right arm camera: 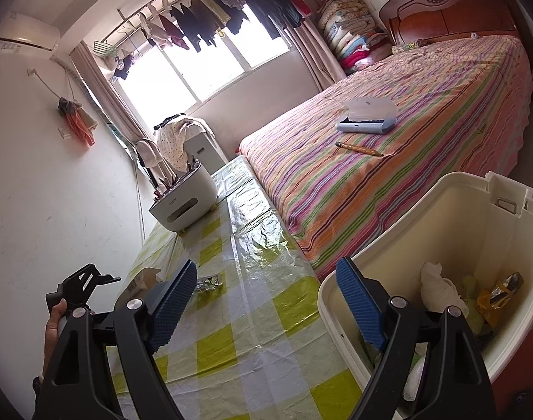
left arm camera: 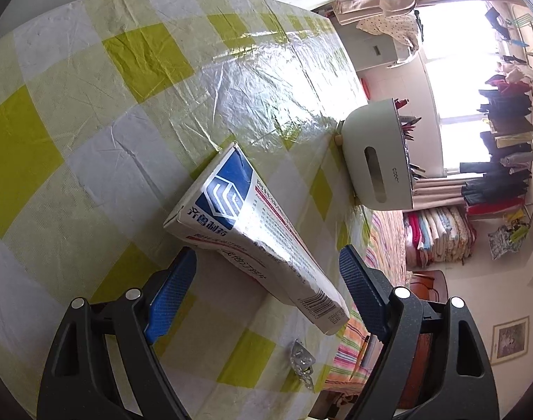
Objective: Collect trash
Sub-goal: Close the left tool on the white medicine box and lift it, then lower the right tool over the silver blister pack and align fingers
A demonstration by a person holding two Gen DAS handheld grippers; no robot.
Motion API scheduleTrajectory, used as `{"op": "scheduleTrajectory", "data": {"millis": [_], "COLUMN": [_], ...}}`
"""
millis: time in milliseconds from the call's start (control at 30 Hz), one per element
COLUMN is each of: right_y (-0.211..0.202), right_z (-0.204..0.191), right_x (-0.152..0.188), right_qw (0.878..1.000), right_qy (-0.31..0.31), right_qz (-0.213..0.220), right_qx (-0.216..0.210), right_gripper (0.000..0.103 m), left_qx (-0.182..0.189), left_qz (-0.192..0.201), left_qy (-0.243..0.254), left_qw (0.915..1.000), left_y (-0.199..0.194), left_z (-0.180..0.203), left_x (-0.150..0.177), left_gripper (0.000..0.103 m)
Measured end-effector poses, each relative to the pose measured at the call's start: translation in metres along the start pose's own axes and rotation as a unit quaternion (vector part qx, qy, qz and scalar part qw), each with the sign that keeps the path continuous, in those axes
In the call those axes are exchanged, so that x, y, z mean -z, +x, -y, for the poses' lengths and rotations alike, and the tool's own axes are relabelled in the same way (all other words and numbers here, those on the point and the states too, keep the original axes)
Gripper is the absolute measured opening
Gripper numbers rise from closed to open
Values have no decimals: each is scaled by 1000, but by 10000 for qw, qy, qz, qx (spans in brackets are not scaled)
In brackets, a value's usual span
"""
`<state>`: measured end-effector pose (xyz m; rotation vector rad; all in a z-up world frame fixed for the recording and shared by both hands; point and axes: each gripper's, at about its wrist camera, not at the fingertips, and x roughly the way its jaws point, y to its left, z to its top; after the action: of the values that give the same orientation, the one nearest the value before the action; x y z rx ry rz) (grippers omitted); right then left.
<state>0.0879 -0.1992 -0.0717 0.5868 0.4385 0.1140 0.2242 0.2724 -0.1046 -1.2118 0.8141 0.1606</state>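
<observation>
Green-and-white checked cloth covers the table [left arm camera: 91, 112], which runs along a striped bed [right arm camera: 406, 133]. Near the table's bed-side edge lies a white and blue medicine box [left arm camera: 238, 210], between the left gripper's [left arm camera: 266, 262] wide-spread jaws, untouched by either pad. A foil blister strip [left arm camera: 303, 362] lies closer to that edge. Off the same edge, the right gripper [right arm camera: 266, 283] hangs wide and empty, just beside the cream trash bin [right arm camera: 441, 210].
</observation>
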Motion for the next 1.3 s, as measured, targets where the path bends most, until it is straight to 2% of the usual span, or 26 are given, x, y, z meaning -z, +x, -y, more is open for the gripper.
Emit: {"op": "scheduleTrajectory", "data": {"millis": [33, 67, 200, 267, 300, 367, 533, 767, 1100, 1300], "right_y": [1, 1, 3, 4, 5, 10, 35, 67, 134, 167], "right_z": [0, -1, -5, -7, -9, -13, -34, -73, -114, -133], "right_x": [0, 1, 3, 3, 3, 2, 4, 3, 17, 23], "right_qw": [10000, 10000, 9999, 9999, 9998, 9995, 9963, 9876, 9592, 9304], "right_qy": [4, 0, -88, -124, -155, -254, -575, -1202, -2143, -2908], "right_qz": [-15, -29, -67, -68, -84, -150, -545, -810, -1710, -2082], "right_qx": [-10, -17, -15, -35, -52, -92, -335, -610, -689, -807], "right_gripper": [80, 80, 80, 80, 80, 80, 80, 80, 79, 79], "left_qx": [-9, -10, 191, 459, 478, 446, 566, 764, 1105, 1174], "left_qz": [-45, -160, -243, -253, -216, -209, -310, -305, -244, -220], "left_qy": [5, 12, 47, 115, 234, 438, 487, 639, 1050, 1346], "left_qw": [10000, 9999, 9995, 9986, 9983, 9978, 9967, 9946, 9880, 9837], "left_y": [2, 6, 9, 7, 4, 2, 0, -14, -51, -62], "left_z": [-2, -5, -10, -9, -5, -2, -7, -5, 5, 17], "left_x": [-2, -3, -10, -12, -13, -13, -13, -8, 14, 25], "left_gripper": [66, 58, 51, 24, 20, 18, 16, 15, 16, 16]}}
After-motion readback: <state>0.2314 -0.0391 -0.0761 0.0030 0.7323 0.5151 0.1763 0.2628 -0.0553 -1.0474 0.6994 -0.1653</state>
